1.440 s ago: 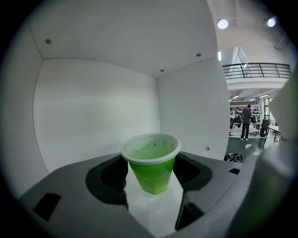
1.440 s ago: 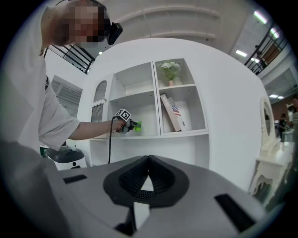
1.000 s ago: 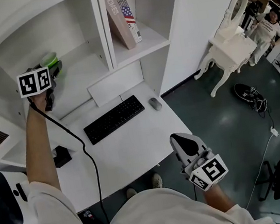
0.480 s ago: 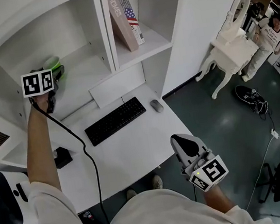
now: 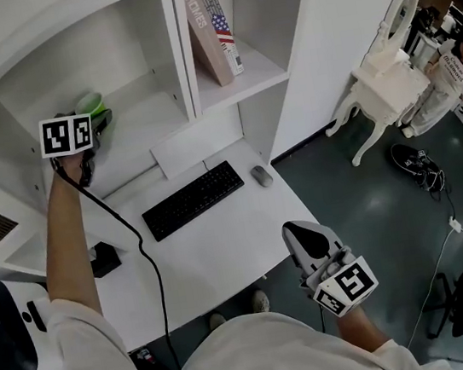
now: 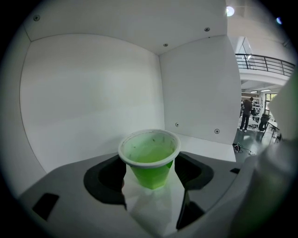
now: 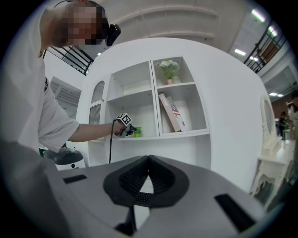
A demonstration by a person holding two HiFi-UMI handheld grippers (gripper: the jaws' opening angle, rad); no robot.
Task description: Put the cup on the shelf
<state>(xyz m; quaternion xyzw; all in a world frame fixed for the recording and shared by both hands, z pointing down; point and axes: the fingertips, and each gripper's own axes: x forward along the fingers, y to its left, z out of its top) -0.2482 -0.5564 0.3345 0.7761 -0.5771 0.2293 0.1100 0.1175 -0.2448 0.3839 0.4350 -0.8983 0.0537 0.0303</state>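
A green plastic cup (image 6: pixel 150 158) with a white rim stands upright on the floor of the lower left shelf compartment (image 6: pixel 200 144). It sits between the jaws of my left gripper (image 6: pixel 152 182), which are opening; a thin gap shows on each side of the cup's body. From the head view, the left gripper (image 5: pixel 99 118) reaches into that shelf (image 5: pixel 146 106) with the cup (image 5: pixel 90 103) just past its marker cube. My right gripper (image 5: pixel 295 232) hangs low by the desk's front edge, shut and empty. The right gripper (image 7: pixel 149 160) view shows the cup (image 7: pixel 137 132) far off.
A book (image 5: pixel 212 27) leans in the compartment to the right. On the desk (image 5: pixel 224 250) lie a black keyboard (image 5: pixel 192 198), a mouse (image 5: pixel 261 175) and a small black box (image 5: pixel 100 258). A white ornate chair (image 5: pixel 387 70) stands on the dark floor to the right.
The left gripper stays at the cup in the shelf, shifted only slightly. The cup has not moved from its spot. The right gripper holds still.
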